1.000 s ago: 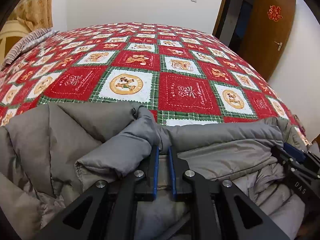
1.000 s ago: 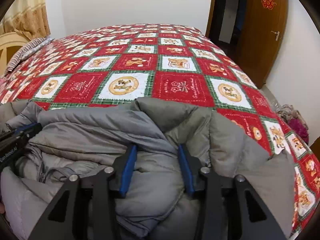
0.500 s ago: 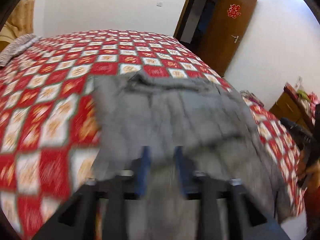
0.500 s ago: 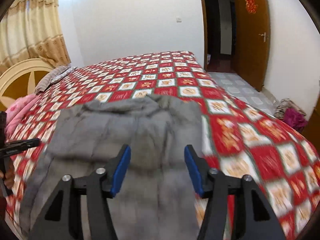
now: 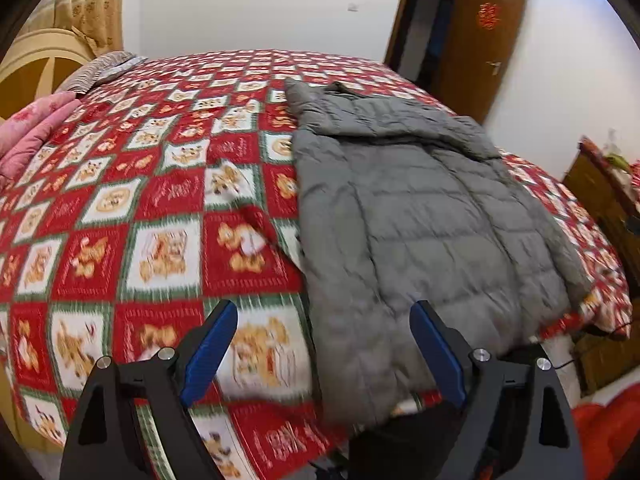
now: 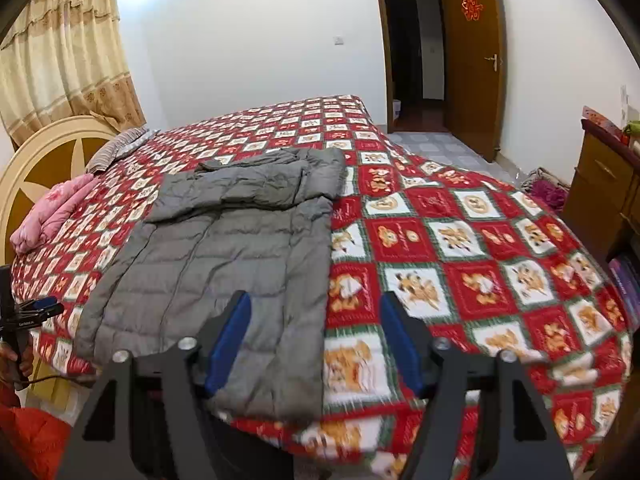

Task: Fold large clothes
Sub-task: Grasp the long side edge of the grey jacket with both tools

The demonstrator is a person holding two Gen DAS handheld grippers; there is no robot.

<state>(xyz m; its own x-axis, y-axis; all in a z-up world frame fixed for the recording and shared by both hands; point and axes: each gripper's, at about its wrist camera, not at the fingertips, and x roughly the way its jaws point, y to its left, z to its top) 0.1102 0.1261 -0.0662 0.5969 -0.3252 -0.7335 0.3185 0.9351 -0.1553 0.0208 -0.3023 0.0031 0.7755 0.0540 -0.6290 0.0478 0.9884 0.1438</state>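
A grey padded jacket (image 5: 420, 220) lies flat on the red patchwork bedspread (image 5: 160, 200), collar away from me and hem at the near bed edge. My left gripper (image 5: 323, 312) hovers above the hem's left corner, its jaws opening, with nothing pressed between the blue pads (image 5: 208, 352). In the right wrist view the jacket (image 6: 232, 248) lies left of centre. My right gripper (image 6: 314, 300) hangs over its right edge near the hem, jaws also opening and holding nothing. The left gripper (image 6: 44, 306) shows at that view's left edge, held by a hand (image 6: 16, 356).
A folded pink quilt (image 6: 52, 208) and a striped pillow (image 6: 116, 148) lie by the round headboard (image 6: 44, 160). A wooden door (image 6: 472, 60) stands ajar at the back. A wooden cabinet (image 6: 600, 184) and a clothes heap on the floor (image 6: 544, 188) are at the right.
Both grippers let go of the bunched jacket and drew back from the bed, jaws spreading wide. The jacket, held up close before, now lies spread flat on the bedspread.
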